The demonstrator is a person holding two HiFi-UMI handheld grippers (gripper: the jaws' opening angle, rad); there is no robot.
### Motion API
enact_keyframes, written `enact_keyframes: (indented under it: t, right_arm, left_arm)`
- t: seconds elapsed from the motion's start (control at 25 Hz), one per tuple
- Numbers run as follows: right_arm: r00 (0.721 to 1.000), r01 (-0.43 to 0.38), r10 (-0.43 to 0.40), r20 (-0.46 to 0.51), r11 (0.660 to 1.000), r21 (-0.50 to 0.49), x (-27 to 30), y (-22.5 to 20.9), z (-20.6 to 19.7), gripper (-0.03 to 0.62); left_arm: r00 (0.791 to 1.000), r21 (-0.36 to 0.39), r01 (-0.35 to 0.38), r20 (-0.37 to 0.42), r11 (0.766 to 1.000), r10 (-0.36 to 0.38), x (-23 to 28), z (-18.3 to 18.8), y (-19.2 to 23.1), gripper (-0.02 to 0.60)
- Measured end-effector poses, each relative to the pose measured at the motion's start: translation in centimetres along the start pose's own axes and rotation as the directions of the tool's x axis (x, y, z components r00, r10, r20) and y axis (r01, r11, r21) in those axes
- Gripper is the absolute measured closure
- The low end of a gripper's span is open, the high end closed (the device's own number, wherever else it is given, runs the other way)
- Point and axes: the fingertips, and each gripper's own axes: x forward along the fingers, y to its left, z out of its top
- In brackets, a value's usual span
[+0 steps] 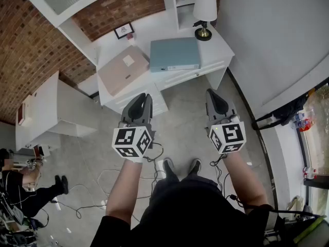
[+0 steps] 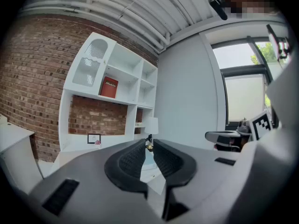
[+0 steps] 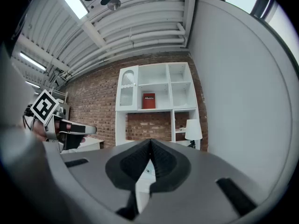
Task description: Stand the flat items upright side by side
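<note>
Two flat items lie on the white desk [image 1: 154,32]: a pink book [image 1: 123,68] to the left and a teal binder [image 1: 175,54] to the right, side by side and both lying flat. My left gripper [image 1: 142,99] hovers in front of the desk's near edge, shut and empty. At the same height further right, my right gripper [image 1: 216,98] is also shut with nothing in it. In the left gripper view the closed jaws [image 2: 148,146] point at the desk and shelf unit. The right gripper view shows its jaws [image 3: 150,146] pressed together, facing the same shelves.
A lamp [image 1: 204,12] stands at the desk's back right, a small framed picture [image 1: 124,30] at the back. A red book [image 3: 148,101] stands on the white shelf above. A white side cabinet [image 1: 51,107] is at left. Cables [image 1: 103,189] trail on the floor; a person [image 1: 25,189] sits far left.
</note>
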Motion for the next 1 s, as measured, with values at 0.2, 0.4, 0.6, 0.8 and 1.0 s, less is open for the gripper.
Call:
enact_keyframes:
  t: [0.2, 0.4, 0.6, 0.8, 1.0]
  right_arm:
    - [1.000, 0.012, -0.012, -0.003, 1.000, -0.018, 0.1, 2.3, 0.8, 0.594]
    - [0.999, 0.032, -0.032, -0.013, 0.999, -0.040, 0.6, 3.7, 0.7, 0.594]
    - [0.998, 0.054, -0.054, -0.012, 0.998, -0.013, 1.3, 4.5, 0.6, 0.594]
    - [0.996, 0.084, -0.086, -0.039, 0.996, -0.040, 2.4, 5.7, 0.7, 0.576]
    - [0.992, 0.113, -0.117, -0.050, 0.991, -0.072, 3.8, 7.4, 1.0, 0.481]
  left_arm:
    - [1.000, -0.009, 0.007, 0.001, 1.000, -0.007, -1.6, 0.4, 1.9, 0.532]
    - [1.000, -0.012, 0.011, 0.009, 1.000, -0.011, -2.4, 0.5, 3.8, 0.532]
    - [1.000, -0.015, 0.014, 0.002, 1.000, -0.014, -3.2, -0.1, 5.7, 0.532]
    - [1.000, -0.041, -0.005, 0.006, 0.999, 0.005, -4.4, -0.9, 9.1, 0.532]
    - [1.000, -0.037, -0.015, 0.023, 0.999, 0.016, -5.3, -1.4, 13.2, 0.532]
